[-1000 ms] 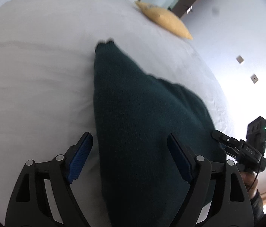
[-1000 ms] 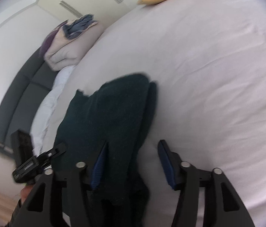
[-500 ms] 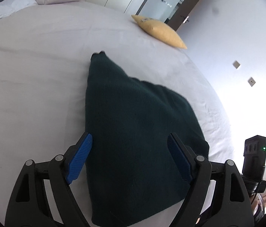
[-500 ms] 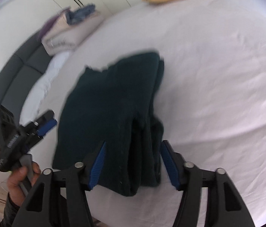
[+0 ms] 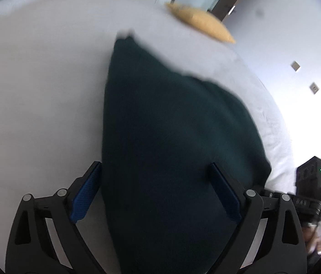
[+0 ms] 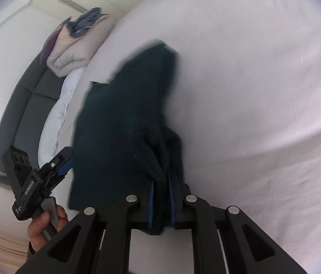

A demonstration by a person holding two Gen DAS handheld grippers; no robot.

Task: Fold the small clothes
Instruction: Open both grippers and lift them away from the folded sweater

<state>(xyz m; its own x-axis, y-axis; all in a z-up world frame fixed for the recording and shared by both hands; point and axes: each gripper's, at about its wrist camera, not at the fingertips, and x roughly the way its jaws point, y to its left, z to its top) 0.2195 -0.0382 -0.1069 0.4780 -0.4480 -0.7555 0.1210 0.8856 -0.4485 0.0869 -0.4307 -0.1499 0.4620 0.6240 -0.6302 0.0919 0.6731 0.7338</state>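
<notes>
A dark green knit garment (image 5: 174, 137) lies partly folded on the white bed sheet (image 5: 35, 91). My left gripper (image 5: 154, 165) hangs low over its near end, jaws opening wide. The cloth lies between the blue pads (image 5: 85, 196), which do not squeeze it. In the right wrist view the garment (image 6: 126, 114) bunches up at its near right edge, and my right gripper (image 6: 161, 180) is shut on that thick fold. The left gripper (image 6: 58, 162) shows there at the garment's left side, held by a hand (image 6: 44, 223). The right gripper's body (image 5: 308, 196) shows at the left wrist view's right edge.
A yellow pillow (image 5: 201, 22) lies at the far side of the bed. A folded beige duvet with blue cloth on top (image 6: 76, 48) sits on a grey sofa (image 6: 23, 105) past the bed's left edge. Bare sheet (image 6: 263, 91) spreads to the right of the garment.
The right gripper closed on the garment's bunched right edge and dropped closer to it. The left gripper's jaws spread wider and it came down nearer the cloth.
</notes>
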